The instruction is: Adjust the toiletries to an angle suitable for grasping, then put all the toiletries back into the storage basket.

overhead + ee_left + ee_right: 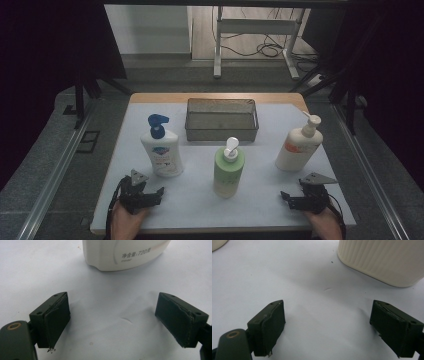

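Observation:
Three pump bottles stand on the white table (200,200). At the left is a white bottle with a blue pump (161,147), in the middle a green bottle with a white pump (229,170), at the right a cream bottle with an orange label (298,145). My left gripper (150,196) rests near the front edge, just before the white bottle, open and empty. In the left gripper view its jaws (112,322) stand wide apart, the white bottle's base (125,255) ahead. My right gripper (292,199) lies open at the front right; its own view (327,325) shows the cream bottle's ribbed base (384,260).
A dark mesh basket (221,131) sits at the back middle of the table, empty. Metal rails run along both sides of the table. A desk frame with cables stands on the floor beyond.

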Action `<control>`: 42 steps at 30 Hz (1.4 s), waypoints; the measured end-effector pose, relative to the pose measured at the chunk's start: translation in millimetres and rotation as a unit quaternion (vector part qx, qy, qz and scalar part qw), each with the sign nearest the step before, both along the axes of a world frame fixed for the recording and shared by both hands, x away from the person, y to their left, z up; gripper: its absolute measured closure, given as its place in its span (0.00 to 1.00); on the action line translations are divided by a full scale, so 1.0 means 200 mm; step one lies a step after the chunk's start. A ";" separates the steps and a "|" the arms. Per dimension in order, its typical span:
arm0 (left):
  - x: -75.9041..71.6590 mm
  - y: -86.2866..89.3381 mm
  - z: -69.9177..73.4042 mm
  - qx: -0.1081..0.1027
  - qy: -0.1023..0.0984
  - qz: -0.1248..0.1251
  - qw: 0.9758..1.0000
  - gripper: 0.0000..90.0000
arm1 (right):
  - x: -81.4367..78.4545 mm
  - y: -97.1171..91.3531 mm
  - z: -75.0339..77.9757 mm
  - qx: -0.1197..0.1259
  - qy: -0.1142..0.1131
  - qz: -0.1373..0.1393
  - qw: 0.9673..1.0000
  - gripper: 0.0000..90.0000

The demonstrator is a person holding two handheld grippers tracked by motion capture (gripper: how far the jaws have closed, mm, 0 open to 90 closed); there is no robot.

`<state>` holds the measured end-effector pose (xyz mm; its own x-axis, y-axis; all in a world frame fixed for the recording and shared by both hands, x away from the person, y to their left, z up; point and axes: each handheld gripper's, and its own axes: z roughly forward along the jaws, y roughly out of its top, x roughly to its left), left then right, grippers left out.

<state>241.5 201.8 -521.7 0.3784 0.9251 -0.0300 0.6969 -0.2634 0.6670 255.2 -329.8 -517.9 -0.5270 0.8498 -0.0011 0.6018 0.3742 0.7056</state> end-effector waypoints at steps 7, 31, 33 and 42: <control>0.00 -0.01 0.01 0.011 -0.002 0.000 1.000 0.14 | 0.00 0.00 0.00 0.001 0.000 0.003 1.000 0.14; -0.01 0.02 0.03 -0.005 -0.017 0.011 1.000 0.14 | -0.01 0.00 0.03 0.012 -0.003 0.016 1.000 0.14; -0.01 0.02 0.03 -0.004 -0.016 0.012 1.000 0.14 | -0.01 0.00 0.03 0.015 -0.003 0.017 1.000 0.14; -0.01 0.02 0.02 -0.005 -0.014 0.011 1.000 0.14 | 0.01 -0.03 0.04 0.013 -0.005 0.014 1.000 0.13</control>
